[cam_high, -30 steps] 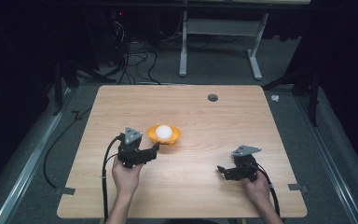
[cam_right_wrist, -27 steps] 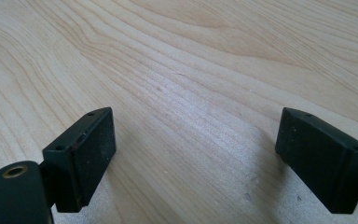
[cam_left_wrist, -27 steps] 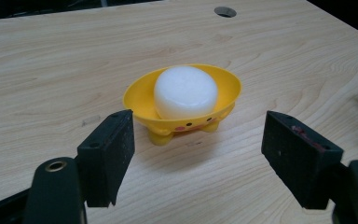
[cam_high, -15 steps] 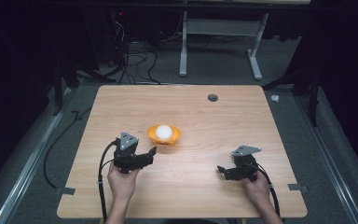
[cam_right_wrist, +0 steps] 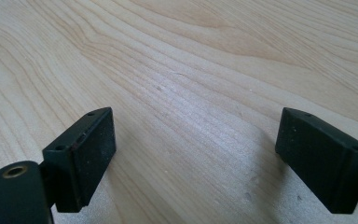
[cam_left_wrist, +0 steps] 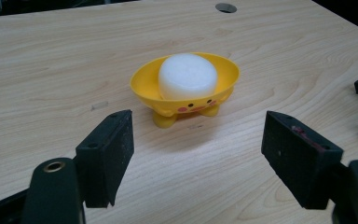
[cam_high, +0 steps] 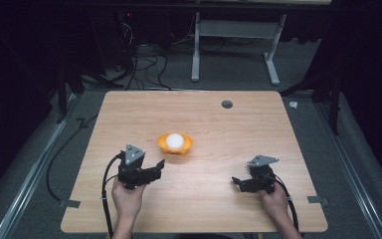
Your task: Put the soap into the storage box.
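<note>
The left gripper (cam_high: 151, 168) has its fingers (cam_left_wrist: 106, 154) spread wide and empty, near the bowl (cam_high: 174, 144) with a white puck (cam_high: 174, 141) mid-table, while the right gripper (cam_high: 238, 183) gapes empty over bare table (cam_high: 219, 129).

Bowl (cam_left_wrist: 185, 88) hides the white block's (cam_left_wrist: 187, 74) underside — forearms cut off at the bottom edge.

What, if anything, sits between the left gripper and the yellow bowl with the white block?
Nothing visible. Bare wood lies between the open left gripper and the yellow bowl holding the white block; the table carries nothing else nearby.
</note>
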A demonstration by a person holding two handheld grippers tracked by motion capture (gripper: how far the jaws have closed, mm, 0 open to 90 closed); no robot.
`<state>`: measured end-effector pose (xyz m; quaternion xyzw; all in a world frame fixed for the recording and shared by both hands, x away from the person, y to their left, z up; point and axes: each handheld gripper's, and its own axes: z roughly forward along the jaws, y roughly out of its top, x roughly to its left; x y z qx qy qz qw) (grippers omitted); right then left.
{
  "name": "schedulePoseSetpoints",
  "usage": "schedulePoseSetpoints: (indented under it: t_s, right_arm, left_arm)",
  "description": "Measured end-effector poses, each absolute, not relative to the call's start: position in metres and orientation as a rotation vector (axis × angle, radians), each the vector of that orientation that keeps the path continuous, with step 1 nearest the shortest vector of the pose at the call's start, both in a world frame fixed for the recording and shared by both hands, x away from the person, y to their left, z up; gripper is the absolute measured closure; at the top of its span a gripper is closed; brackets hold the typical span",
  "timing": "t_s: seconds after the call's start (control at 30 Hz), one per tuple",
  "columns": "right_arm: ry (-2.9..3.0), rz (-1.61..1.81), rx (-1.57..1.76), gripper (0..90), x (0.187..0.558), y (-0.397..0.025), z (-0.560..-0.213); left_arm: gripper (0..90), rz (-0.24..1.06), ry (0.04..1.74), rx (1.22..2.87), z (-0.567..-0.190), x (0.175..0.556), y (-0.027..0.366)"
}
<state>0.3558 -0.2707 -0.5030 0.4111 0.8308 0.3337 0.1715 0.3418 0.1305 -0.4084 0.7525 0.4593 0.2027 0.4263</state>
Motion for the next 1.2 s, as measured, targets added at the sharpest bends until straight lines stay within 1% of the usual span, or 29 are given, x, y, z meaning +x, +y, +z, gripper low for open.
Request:
schedulePoseSetpoints:
  t_s: [0.67,1.2]
  right_arm:
    - [2.359,0.947,1.167,12.8,0.356,-0.271,-0.503]
    - [2.359,0.948,1.167,12.8,0.356,-0.271,-0.503]
  left_arm:
    - [25.8,0.485,1.165,1.88,-0.419,0.334,0.134]
    - [25.7,0.468,1.194,1.872,-0.428,0.328,0.144]
